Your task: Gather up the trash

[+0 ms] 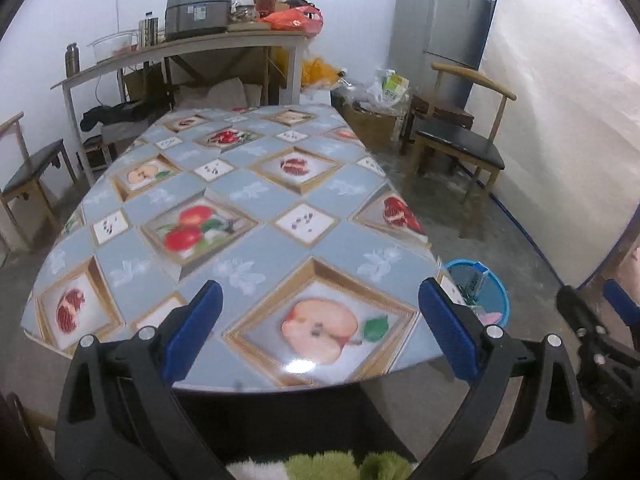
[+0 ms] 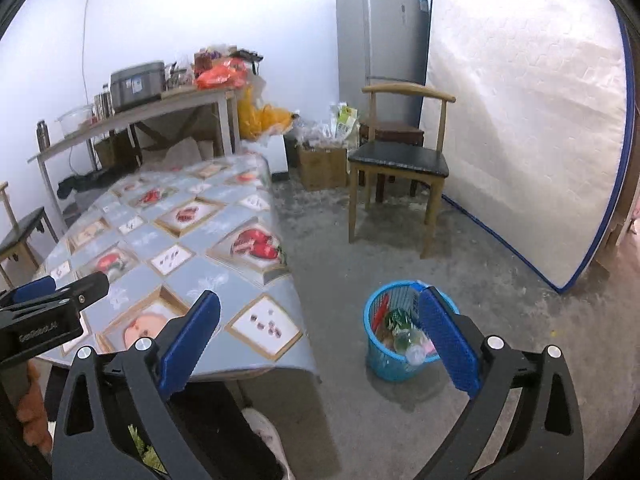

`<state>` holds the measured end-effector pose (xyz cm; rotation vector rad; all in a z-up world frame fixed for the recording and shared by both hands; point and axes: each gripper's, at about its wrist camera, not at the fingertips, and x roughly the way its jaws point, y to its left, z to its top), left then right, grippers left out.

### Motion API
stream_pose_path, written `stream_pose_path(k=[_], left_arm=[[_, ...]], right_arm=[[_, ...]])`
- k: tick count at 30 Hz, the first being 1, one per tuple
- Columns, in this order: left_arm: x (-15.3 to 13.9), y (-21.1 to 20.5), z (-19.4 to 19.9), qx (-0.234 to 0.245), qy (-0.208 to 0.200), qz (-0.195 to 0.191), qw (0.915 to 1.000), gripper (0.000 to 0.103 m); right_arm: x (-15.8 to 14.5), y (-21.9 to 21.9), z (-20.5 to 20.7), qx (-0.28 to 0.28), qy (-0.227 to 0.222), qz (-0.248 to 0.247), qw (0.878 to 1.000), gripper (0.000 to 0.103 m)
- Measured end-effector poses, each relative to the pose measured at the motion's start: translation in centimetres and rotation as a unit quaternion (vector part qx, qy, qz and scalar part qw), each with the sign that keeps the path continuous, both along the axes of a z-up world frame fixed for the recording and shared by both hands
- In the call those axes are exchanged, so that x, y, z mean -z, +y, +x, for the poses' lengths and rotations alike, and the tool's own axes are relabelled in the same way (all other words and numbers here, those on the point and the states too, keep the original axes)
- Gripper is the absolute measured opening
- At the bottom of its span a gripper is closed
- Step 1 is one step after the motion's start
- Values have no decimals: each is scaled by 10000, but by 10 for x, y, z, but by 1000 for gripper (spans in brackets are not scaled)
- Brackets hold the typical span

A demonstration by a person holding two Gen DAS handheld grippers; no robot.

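Note:
A blue plastic waste basket point(image 2: 394, 354) stands on the concrete floor to the right of the table; it holds a clear bottle, green and red wrappers and pink scraps. The left wrist view shows this basket point(image 1: 486, 294) past the table's near right corner. My right gripper point(image 2: 318, 328) hangs open above the floor, between table edge and basket, nothing between its blue pads. My left gripper point(image 1: 320, 312) is open over the near end of the fruit-patterned tablecloth point(image 1: 240, 208), empty too. Each view catches the other gripper at its edge.
A wooden chair point(image 2: 400, 160) with a black seat stands beyond the basket, a mattress point(image 2: 528, 120) leans on the right wall, and a fridge point(image 2: 380, 40) stands behind. A cluttered side table point(image 1: 180, 46), a cardboard box of bags point(image 2: 324, 160) and another chair point(image 1: 28, 176) are further off.

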<state>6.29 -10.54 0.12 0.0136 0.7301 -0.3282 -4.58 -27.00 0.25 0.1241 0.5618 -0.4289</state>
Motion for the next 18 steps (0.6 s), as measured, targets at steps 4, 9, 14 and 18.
stream_pose_path(k=[4,9,14,18], left_arm=[[14,0,-4,-179,339,314,9988,94],[30,0,-6,-214,661,580,9959,94],[32,2,-8,-246,699,608,9954,94],[34,-3,-9,-146,744,689,9947,94]], right_arm=[[14,10,5,-3,436,-1,9990,97],[23,17,5,-30,667,-79,9977,97],[28,15,6,38,784,-20,9969,97],[31,14,6,96,813,-4,9966,97]])
